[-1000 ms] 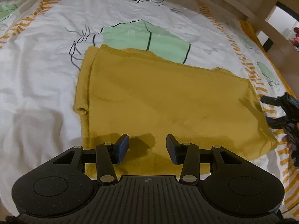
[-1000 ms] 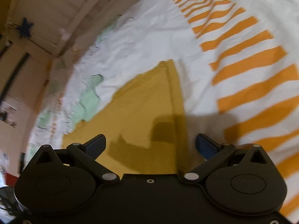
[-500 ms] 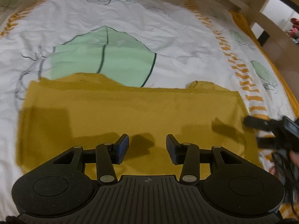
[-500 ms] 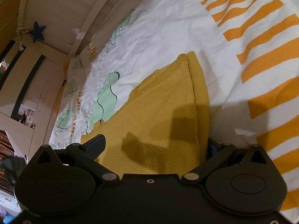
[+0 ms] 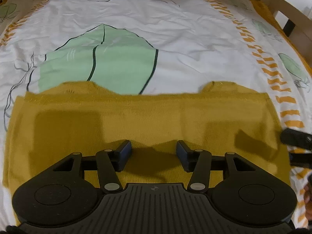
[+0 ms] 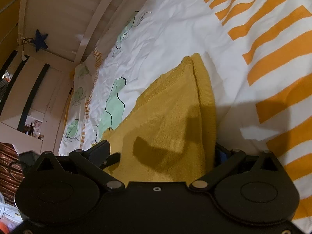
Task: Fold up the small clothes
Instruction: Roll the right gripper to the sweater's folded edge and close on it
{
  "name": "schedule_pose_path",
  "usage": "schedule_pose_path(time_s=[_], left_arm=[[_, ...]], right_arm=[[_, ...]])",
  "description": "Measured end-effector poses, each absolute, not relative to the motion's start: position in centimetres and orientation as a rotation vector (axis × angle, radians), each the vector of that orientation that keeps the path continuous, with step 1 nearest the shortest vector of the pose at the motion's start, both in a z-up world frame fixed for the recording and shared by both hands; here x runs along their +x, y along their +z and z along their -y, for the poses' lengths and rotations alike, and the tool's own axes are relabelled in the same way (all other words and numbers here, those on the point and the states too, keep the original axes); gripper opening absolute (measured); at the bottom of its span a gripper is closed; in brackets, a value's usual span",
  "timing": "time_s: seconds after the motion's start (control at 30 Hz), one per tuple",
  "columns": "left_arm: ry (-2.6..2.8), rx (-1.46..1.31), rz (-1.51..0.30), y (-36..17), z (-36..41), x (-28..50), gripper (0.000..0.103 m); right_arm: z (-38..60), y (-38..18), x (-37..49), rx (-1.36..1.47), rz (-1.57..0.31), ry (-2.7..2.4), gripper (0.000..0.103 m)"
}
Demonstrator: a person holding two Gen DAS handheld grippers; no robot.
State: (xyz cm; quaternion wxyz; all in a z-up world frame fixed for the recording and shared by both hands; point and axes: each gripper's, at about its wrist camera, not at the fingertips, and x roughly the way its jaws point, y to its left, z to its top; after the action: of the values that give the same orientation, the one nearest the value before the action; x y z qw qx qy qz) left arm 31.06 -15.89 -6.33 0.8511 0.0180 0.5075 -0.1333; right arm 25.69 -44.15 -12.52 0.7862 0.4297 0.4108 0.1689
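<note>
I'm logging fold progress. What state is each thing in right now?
Garment: mustard knit, folded, lying flat on the bed cover.
Bed cover: spread out, wrinkled.
Left gripper: open above the garment, jaws just widened, nothing between them.
Right gripper: open wide, garment edge between the jaws.

Left gripper: matte black, ribbed housing showing, silver pivot screws glinting, blue pads. Right gripper: same black linkage, smooth housing.
</note>
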Motion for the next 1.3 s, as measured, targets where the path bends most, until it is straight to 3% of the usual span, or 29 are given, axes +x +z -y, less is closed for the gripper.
schedule_pose_path(time_s=[0.3, 0.53, 0.83, 0.93, 1.1, 1.3], left_arm=[[-0.346, -0.009, -1.084, -6.9, 13.5, 24.6, 0.050], [-0.342, -0.059, -1.041, -5.0, 9.5, 24.5, 0.049], [-0.229, -0.074, -1.003, -3.0, 1.4, 26.7, 0.049], [-0.205, -0.095, -0.987, -3.4, -0.2, 27.3, 0.049], [-0.223, -0.148, -1.031, -4.2, -1.3, 28.6, 0.049], [-0.241, -0.130, -0.961, -2.1, -2.4, 29.0, 0.049]], right_arm=[[44.7, -12.5, 25.2, 0.920, -0.939, 0.445, 0.103], [44.0, -12.4, 25.1, 0.873, -0.927, 0.451, 0.102], [44.0, -12.4, 24.6, 0.814, -0.911, 0.372, 0.059], [44.0, -12.8, 24.3, 0.818, -0.909, 0.351, 0.027], [42.6, -11.0, 23.7, 0.722, -0.894, 0.312, 0.021], [39.7, -5.9, 24.2, 0.615, -0.880, 0.294, 0.021]])
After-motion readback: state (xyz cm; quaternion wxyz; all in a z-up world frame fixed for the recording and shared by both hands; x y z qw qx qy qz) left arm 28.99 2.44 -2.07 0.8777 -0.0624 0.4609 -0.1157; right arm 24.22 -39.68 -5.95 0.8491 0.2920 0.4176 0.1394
